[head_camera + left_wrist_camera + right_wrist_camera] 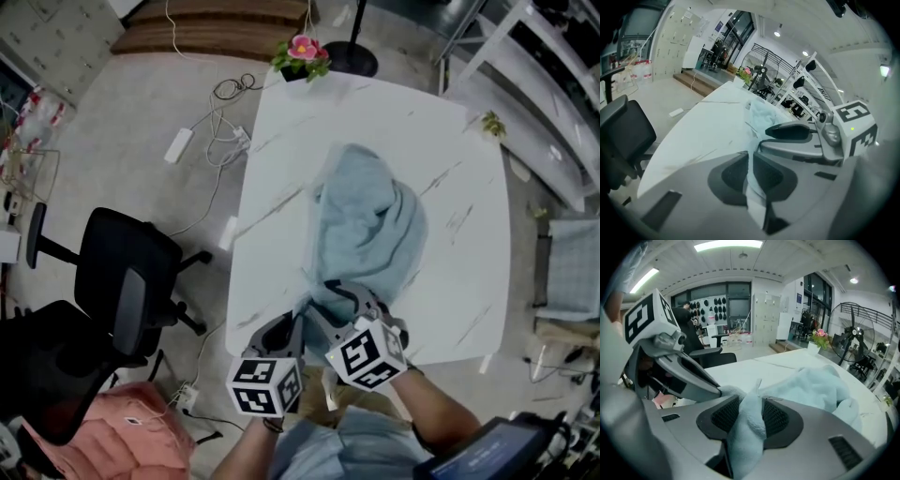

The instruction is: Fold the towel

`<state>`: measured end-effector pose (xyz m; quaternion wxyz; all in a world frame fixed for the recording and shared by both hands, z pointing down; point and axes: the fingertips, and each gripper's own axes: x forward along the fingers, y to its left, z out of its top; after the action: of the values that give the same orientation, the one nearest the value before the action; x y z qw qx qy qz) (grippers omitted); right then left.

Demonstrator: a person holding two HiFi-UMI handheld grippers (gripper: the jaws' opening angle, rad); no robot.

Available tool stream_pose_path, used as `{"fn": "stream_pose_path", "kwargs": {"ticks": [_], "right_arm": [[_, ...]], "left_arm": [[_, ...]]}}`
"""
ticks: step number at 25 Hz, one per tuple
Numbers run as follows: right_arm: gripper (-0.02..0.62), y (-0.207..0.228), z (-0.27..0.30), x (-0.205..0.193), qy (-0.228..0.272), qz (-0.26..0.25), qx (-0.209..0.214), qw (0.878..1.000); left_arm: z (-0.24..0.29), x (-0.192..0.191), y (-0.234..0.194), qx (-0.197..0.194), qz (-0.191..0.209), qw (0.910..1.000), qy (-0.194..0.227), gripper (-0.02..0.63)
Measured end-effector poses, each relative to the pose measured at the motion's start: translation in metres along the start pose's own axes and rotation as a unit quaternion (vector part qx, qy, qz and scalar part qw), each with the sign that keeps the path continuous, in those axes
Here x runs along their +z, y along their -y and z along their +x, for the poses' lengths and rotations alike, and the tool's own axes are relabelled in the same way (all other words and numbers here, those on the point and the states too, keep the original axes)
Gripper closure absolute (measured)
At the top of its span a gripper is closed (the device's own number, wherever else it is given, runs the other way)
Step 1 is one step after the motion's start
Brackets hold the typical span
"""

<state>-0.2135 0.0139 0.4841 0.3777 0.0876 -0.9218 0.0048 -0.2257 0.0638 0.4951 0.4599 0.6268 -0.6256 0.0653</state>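
The work surface is a white, marble-veined table [281, 141] standing on a light floor. A potted pink flower [302, 54] stands at its far edge, and a black office chair [122, 272] stands off its left side.

Left gripper [751, 164]: the jaws are pressed nearly together, pinching a thin strip of the towel [370, 225] between the pads. The strip runs down through the gap and out below it.

Right gripper [751, 408]: the jaws are spread. A thick, plush fold of towel sits between the pads and fills the gap, with a small tag standing up from its top.

Both grippers are close together at the near edge of the table and hold neighbouring parts of the towel's near end.

The towel is pale blue terry cloth. It lies on the table in a loose, crumpled heap, bunched and creased rather than flat. It narrows toward the grippers and rises into rounded folds toward the table's centre.
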Motion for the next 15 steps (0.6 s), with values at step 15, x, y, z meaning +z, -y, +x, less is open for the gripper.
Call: {"fn": "stream_pose_path", "kwargs": {"ticks": [15], "right_arm": [[0.554, 0.123, -0.146, -0.048, 0.112, 0.168, -0.216, 0.955]], "left_arm": [[-0.005, -0.001, -0.008, 0.044, -0.002, 0.999, 0.01, 0.575]]}}
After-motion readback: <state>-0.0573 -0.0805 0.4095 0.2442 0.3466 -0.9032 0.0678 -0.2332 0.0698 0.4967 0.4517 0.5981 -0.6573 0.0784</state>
